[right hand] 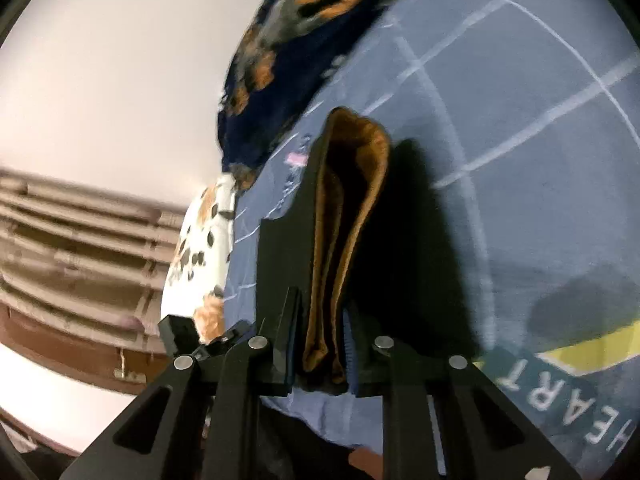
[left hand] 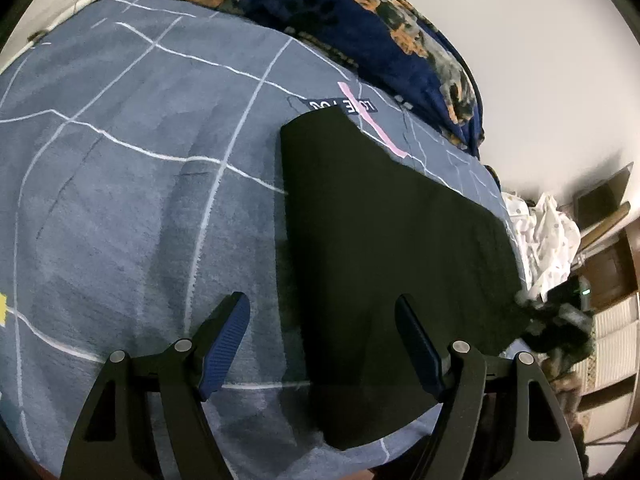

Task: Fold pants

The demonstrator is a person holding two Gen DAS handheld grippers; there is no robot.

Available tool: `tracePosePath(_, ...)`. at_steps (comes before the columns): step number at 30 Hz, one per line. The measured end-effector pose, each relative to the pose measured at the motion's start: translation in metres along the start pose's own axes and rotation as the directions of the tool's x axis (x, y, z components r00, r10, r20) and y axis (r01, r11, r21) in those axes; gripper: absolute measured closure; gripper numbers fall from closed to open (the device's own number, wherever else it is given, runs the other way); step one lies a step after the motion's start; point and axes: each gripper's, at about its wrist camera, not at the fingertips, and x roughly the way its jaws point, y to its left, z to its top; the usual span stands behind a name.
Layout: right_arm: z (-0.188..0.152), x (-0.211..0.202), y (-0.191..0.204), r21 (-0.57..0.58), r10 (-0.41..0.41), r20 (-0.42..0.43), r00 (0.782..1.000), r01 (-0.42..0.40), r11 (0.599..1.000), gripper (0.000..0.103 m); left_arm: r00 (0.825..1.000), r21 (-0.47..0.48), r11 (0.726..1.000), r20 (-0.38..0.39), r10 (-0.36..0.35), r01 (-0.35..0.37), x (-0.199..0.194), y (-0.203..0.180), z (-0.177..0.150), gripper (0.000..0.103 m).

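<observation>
Here the black pants (left hand: 384, 264) are spread on the bed (left hand: 120, 168), one edge, tan lining showing, clamped in the right gripper (right hand: 320, 344), so the layers could be dragged askew while the left gripper (left hand: 322, 344) hovers, fingers apart.

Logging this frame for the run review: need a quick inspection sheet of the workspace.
Surface: bedspread, blue-grey with white lines.
Job's things: black pants flat on the bedspread; one edge, brown lining showing, raised between the right fingers.
Clutter: dog-print blanket at the far edge; white spotted cloth beside the bed.
Grippers: left gripper open over the pants' near end; right gripper shut on the pants.
Cables: nothing seen.
Surroundings: white wall; brown furniture, blurred.
</observation>
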Motion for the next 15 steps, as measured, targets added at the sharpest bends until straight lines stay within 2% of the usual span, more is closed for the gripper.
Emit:
tracePosePath(3,-0.01,0.003,-0.025,0.078,0.022,-0.013,1.0,-0.021,0.997,0.086,0.999,0.045,0.999,-0.021,0.029,-0.028,0.008,-0.005,-0.004,0.028)
tracePosePath(5,-0.01,0.004,-0.027,0.086,0.032,-0.013,0.999,-0.031,0.996,0.086,0.999,0.076,0.996,-0.008,0.046,-0.045,0.01,-0.01,-0.006,0.028)
tracePosePath(8,-0.004,0.007,-0.018,0.029,-0.005,-0.016,1.0,0.006,1.0,0.086,0.998,0.108,0.993,-0.019,0.053,-0.05,0.012,-0.016,-0.008,0.028)
tracePosePath(10,0.001,0.008,-0.012,0.014,0.005,-0.016,1.0,-0.004,1.0,0.085,0.998,0.124,0.991,-0.017,0.059,-0.057,0.012,-0.018,-0.009,0.028)
tracePosePath(15,0.011,0.01,0.008,-0.066,0.007,-0.021,1.0,-0.008,0.998,0.085,0.999,0.101,0.994,-0.014,0.039,-0.037,0.012,-0.012,-0.008,0.028)
